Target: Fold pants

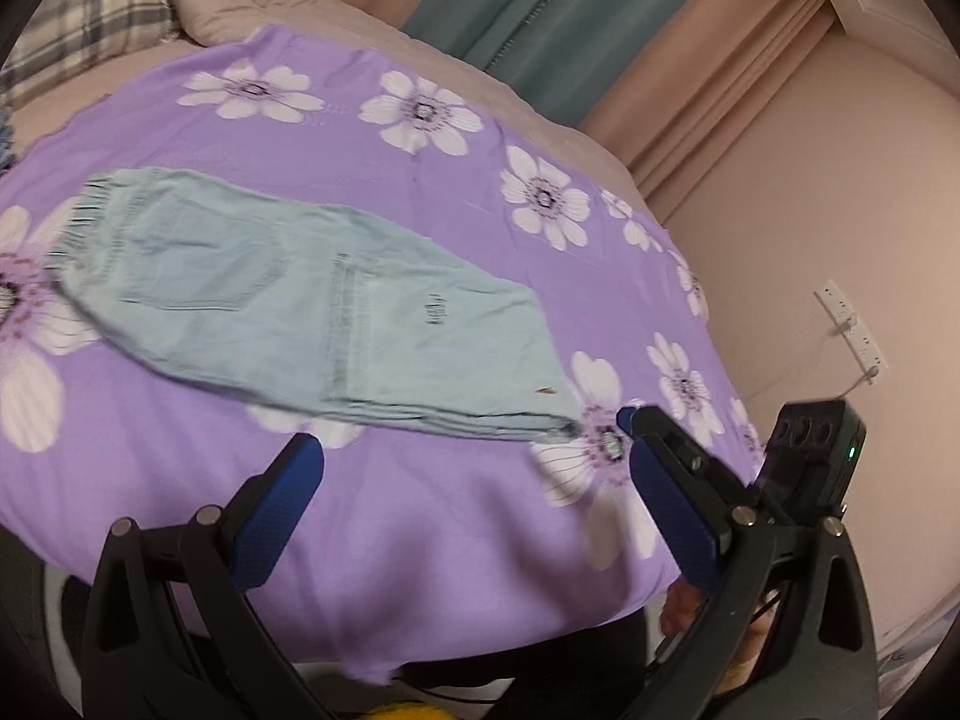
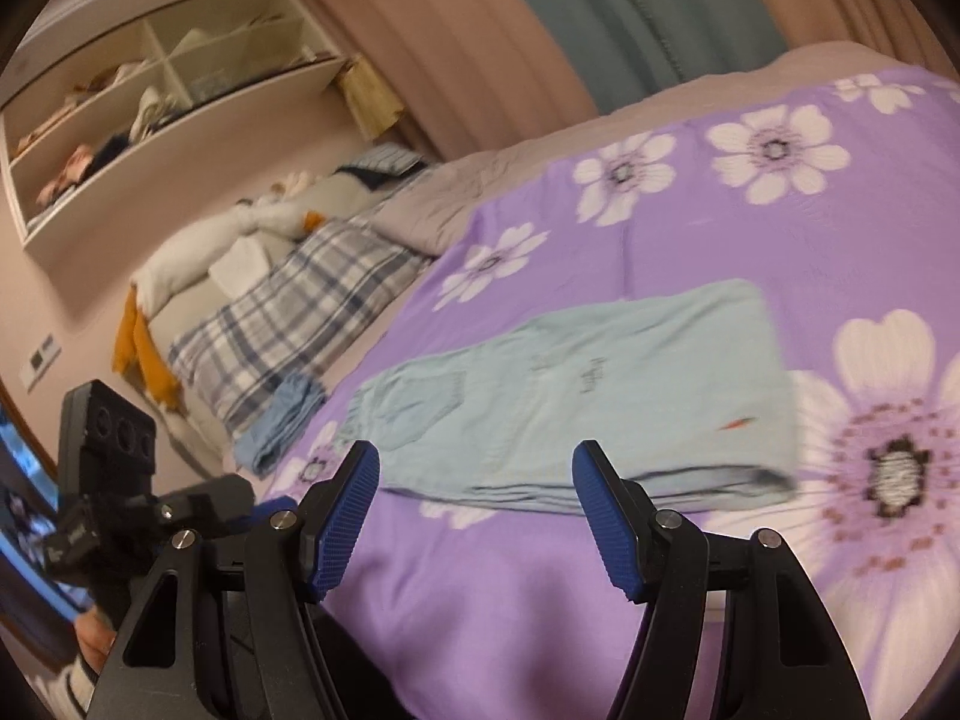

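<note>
Light blue pants (image 1: 312, 306) lie folded lengthwise and doubled over on a purple flowered sheet (image 1: 420, 540), waistband at the left. My left gripper (image 1: 474, 462) is open and empty, above the sheet just short of the pants' near edge. In the right wrist view the pants (image 2: 600, 396) lie just beyond my right gripper (image 2: 474, 468), which is open and empty. The right gripper also shows in the left wrist view (image 1: 630, 420), its tip near the pants' right corner. The left gripper's body shows at the right wrist view's lower left (image 2: 198, 498).
A plaid pillow (image 2: 288, 324) and a folded blue cloth (image 2: 282, 420) lie at the head of the bed. White and orange bedding (image 2: 180, 276) lies beyond. Wall shelves (image 2: 168, 96) hang above. Curtains (image 1: 540, 18) and a wall socket (image 1: 852, 330) flank the bed.
</note>
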Demonstrator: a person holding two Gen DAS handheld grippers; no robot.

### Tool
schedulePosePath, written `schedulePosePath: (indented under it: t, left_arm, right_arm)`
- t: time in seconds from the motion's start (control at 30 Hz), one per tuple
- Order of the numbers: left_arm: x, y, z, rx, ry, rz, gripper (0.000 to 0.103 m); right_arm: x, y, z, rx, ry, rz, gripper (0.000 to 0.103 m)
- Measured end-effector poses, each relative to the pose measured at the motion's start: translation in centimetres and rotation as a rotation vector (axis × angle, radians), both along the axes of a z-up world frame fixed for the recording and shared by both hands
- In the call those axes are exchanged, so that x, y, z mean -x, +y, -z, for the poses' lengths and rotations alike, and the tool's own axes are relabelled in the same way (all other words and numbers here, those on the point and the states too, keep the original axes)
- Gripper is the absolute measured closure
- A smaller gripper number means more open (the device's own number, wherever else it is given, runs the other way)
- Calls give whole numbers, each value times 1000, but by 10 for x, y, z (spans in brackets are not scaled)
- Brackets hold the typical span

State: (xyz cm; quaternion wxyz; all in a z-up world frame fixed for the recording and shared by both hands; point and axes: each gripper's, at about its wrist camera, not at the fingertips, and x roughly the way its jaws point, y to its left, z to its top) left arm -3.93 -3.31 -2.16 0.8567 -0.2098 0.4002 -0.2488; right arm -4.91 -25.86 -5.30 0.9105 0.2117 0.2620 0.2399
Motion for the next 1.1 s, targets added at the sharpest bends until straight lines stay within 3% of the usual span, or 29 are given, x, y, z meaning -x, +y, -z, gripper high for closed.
schedulePosePath:
  t: [0.2,0.37,0.47,0.73,0.9,1.1]
  left_arm:
    - [-15,-35,-9,35,-31,25,1]
    - [-18,-48,-11,72,-35,30,1]
    - [-10,-47,-10,45,-16,54,1]
    - [-3,-12,-9,29,-16,0,1]
    - [-7,10,1,44,1,-43,1]
    - [-24,41,19,50,37,-111,1]
  right_arm:
    - [9,-33,-6,-10,-8,16,36]
    - [15,-44,-19,67,-34,9,36]
    - [21,-49,-18,76,-47,20,36]
    - [21,-48,-8,-16,-58,45,36]
    - [20,-31,-9,3,-65,27,36]
    - [6,-4,-7,94,-24,-8,36]
